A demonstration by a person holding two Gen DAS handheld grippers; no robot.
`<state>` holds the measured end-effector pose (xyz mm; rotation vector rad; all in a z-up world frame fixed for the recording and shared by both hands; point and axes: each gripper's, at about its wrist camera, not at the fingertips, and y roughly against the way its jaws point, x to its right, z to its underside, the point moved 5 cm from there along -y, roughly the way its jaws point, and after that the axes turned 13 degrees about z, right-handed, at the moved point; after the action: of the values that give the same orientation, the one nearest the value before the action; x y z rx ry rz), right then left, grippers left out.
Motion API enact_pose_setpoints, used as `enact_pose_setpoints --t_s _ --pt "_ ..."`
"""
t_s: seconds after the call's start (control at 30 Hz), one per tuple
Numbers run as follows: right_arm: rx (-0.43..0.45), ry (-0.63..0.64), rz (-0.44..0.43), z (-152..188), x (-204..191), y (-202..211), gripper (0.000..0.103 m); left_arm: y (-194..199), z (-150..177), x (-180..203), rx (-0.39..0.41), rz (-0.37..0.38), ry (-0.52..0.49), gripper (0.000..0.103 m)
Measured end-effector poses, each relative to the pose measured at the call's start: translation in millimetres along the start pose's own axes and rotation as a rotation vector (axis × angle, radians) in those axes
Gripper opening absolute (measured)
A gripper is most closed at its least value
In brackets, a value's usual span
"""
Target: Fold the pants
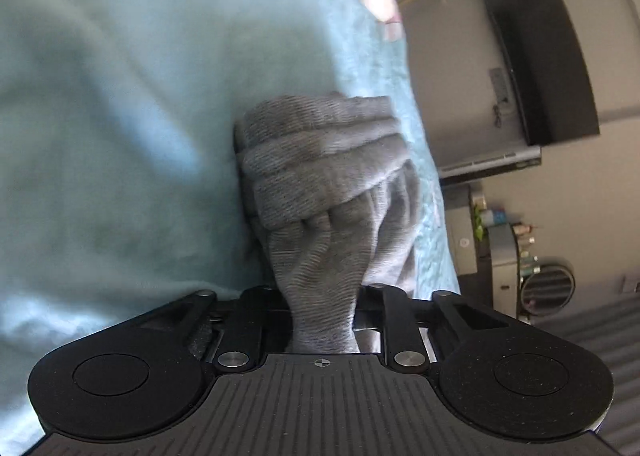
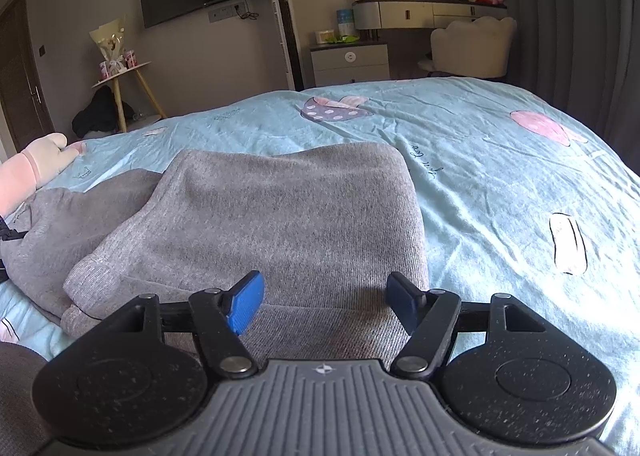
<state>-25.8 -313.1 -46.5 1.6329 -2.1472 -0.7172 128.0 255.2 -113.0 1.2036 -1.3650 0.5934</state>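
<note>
On the bed, straight ahead of my right claw: grey pants (image 2: 280,215), already doubled over, lying on the blue bedspread (image 2: 500,183).
pants position: folded stack sits under and just beyond my right claw (image 2: 324,302); a lower layer sticks out on the left side of the view, toward the sleeve.
pants long axis: runs roughly left-right across the right wrist view, rounded fold edge at the far right, loose end trailing left. Judgement only, fisheye bends it.
right claw state: spread, blue pads apart, nothing between them; it hovers over the near edge of the stack, cloth below the pads but not pinched.
left claw state: pressed together on a bunched wad of the grey pants (image 1: 324,215); cloth fills the gap and hides the pads, so the pinch is read from the fabric gathered tightly there.
left claw (image 1: 322,320) view: rolled sideways, bedspread (image 1: 120,115) fills the left, room wall on the right; picture is blurred.
which claw is nearer: left one already has the loose end; right one is nearest the folded body.
key relation for the next move: held end lies left of the stack, so I judge it must travel rightward along the long axis to land on top.
risk: wad is bunched, may drop crooked.
pink sleeve (image 2: 24,175): at the left edge, resting by the pants' end.
</note>
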Motion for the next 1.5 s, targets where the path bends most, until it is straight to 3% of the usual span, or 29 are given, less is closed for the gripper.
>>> enact_pose_setpoints --t_s 0.2,0.37,0.53,0.67,0.73,0.83,0.9,0.97,1.13,1.3,1.4,1.5 --pt "0.012 -0.039 -0.024 -2.2 4.6 4.4 0.069 13.0 10.7 74.5 -0.009 -0.026 -0.393 0.017" --pt "0.051 -0.082 -0.040 -7.5 10.0 12.7 0.075 14.9 52.8 153.1 -0.041 -0.002 -0.677 0.017" --pt "0.055 -0.130 -0.049 -10.8 19.3 17.7 0.085 8.2 139.6 219.9 -0.135 0.079 -0.973 0.017" --pt "0.072 -0.130 -0.060 -12.3 21.7 22.5 0.093 -12.5 236.4 241.8 -0.300 0.136 -1.178 0.017" --pt "0.081 -0.136 -0.071 -12.7 22.7 25.1 0.097 -30.7 282.7 234.8 -0.421 0.117 -1.236 0.019" --pt "0.078 -0.143 -0.074 -12.4 26.3 25.9 0.099 -55.6 335.0 208.2 -0.594 0.042 -1.265 0.035" --pt "0.068 -0.147 -0.077 -11.3 29.2 25.5 0.099 -56.8 355.4 197.4 -0.646 0.021 -1.251 0.051" --pt "0.047 -0.160 -0.085 -10.0 32.4 23.4 0.099 -46.6 364.1 192.3 -0.670 0.048 -1.233 0.063" --pt "0.010 -0.189 -0.144 -13.1 29.0 17.7 0.099 -7.6 336.8 195.5 -0.510 0.074 -1.192 0.080" --pt "-0.073 -0.136 -0.197 -22.6 3.5 -0.1 0.099 1.1 269.2 182.8 -0.314 -0.104 -1.111 0.082" --pt "-0.195 -0.070 -0.150 -21.6 -10.0 -26.8 0.099 2.3 235.5 164.3 -0.261 -0.196 -1.033 0.082" --pt "-0.256 -0.037 -0.115 -15.9 -16.4 -44.9 0.099 3.7 213.9 147.4 -0.231 -0.231 -0.950 0.083"
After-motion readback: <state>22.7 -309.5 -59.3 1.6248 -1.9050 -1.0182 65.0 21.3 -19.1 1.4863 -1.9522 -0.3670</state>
